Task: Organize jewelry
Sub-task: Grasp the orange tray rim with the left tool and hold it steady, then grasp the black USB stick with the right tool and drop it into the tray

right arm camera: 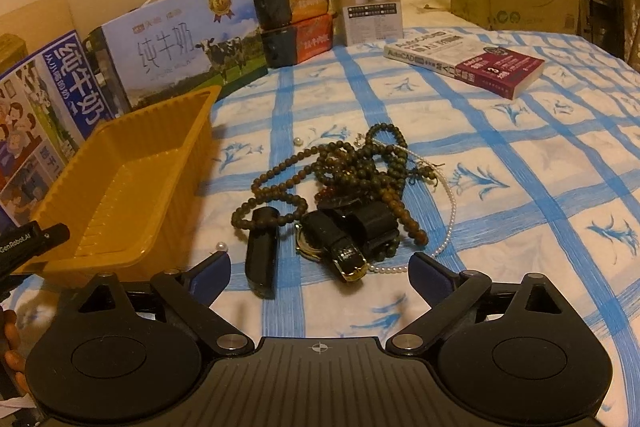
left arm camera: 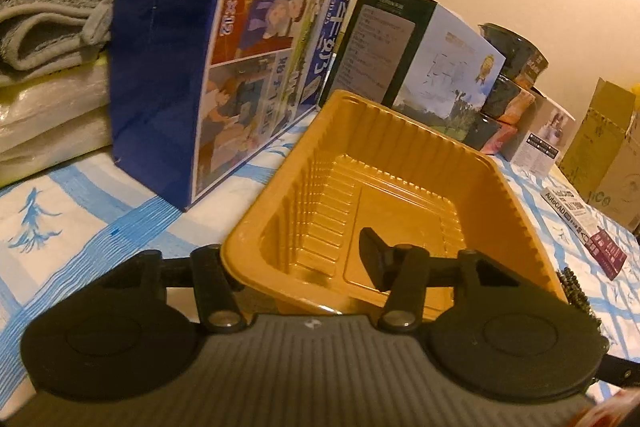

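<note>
Left gripper point(left arm camera: 304, 263): jaws at a narrow-to-middling gap, straddling the near wall of the ribbed golden-yellow plastic tray point(left arm camera: 404, 147); one finger point(left arm camera: 374, 259) stands inside the tray, the other outside its near left corner. Whether the pads press the wall cannot be told. The tray interior ahead holds nothing but that finger.

Right gripper point(right arm camera: 320, 273): jaws wide, nothing between the pads. Directly ahead, on the blue-and-white checked cloth point(right arm camera: 520, 163), lies a tangled heap of dark wooden bead strings point(right arm camera: 352, 163), a white pearl strand point(right arm camera: 450, 219) and a black-strapped wristwatch point(right arm camera: 336, 243). The tray sits ahead and left of this gripper, apart from the heap.
</note>
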Tool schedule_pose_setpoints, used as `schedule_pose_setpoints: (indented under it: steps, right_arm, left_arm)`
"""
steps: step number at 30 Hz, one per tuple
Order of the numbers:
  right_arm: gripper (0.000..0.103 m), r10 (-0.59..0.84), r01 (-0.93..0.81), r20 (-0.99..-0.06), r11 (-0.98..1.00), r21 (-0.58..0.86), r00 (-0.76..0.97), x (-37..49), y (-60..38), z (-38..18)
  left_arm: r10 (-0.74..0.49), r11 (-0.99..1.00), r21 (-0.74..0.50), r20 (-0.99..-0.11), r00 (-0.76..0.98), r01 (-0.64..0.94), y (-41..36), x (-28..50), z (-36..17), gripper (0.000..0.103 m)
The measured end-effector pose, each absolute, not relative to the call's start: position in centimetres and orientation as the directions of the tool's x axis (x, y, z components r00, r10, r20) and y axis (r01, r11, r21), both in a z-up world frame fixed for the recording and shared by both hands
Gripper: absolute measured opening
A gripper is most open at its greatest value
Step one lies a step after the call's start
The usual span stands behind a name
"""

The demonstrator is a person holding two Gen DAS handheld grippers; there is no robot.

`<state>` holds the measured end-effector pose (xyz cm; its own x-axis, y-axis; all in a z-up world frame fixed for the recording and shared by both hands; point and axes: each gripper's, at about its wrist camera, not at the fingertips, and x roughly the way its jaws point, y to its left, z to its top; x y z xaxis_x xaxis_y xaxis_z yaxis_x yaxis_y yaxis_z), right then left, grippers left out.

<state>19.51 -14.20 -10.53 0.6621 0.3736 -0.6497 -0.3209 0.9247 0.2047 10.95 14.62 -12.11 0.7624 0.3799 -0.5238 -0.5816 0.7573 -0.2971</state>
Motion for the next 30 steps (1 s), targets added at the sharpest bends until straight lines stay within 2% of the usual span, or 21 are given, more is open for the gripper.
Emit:
schedule_pose_setpoints:
  steps: [2,6,9,15,19,21,27,30]
  right_arm:
    - [0.095,0.371,-0.317,-0.651,0.926,0.205,0.662,19.5,-14.4,-10.6]
    - [0.092,0.367,-0.316,-0.654,0.927,0.201,0.661,19.4,-14.8,-10.9]
    - [0.088,0.374,-0.321,-0.654,0.925,0.205,0.658,19.3,-15.0,-10.7]
    - [0.08,0.411,-0.374,-0.624,0.906,0.199,0.665,18.2,-15.2,-9.4]
    - [0.076,0.423,-0.389,-0.616,0.9,0.197,0.664,17.9,-15.3,-8.8]
    - [0.067,0.438,-0.409,-0.619,0.89,0.2,0.651,17.9,-15.1,-8.5]
    - [0.05,0.478,-0.48,-0.646,0.856,0.191,0.595,18.6,-13.4,-8.5]
    - [0.045,0.476,-0.512,-0.672,0.843,0.165,0.568,19.5,-12.0,-8.6]
  left_arm:
    - [0.394,0.758,-0.286,-0.516,0.761,-0.586,14.6,11.0,-12.2,0.041]
    - [0.411,0.767,-0.261,-0.503,0.761,-0.587,14.8,11.0,-12.3,0.023]
    - [0.41,0.781,-0.248,-0.488,0.77,-0.573,15.2,10.8,-12.0,0.017]
    - [0.416,0.841,-0.156,-0.427,0.803,-0.518,15.3,10.4,-9.8,0.01]
    - [0.424,0.875,-0.063,-0.379,0.823,-0.48,15.0,10.0,-8.2,0.01]
    - [0.43,0.881,-0.031,-0.365,0.826,-0.472,15.0,9.8,-7.7,0.01]
    - [0.439,0.881,-0.009,-0.357,0.824,-0.473,15.1,9.2,-7.6,0.01]
    - [0.445,0.88,0.003,-0.35,0.824,-0.474,14.8,9.1,-7.6,0.01]
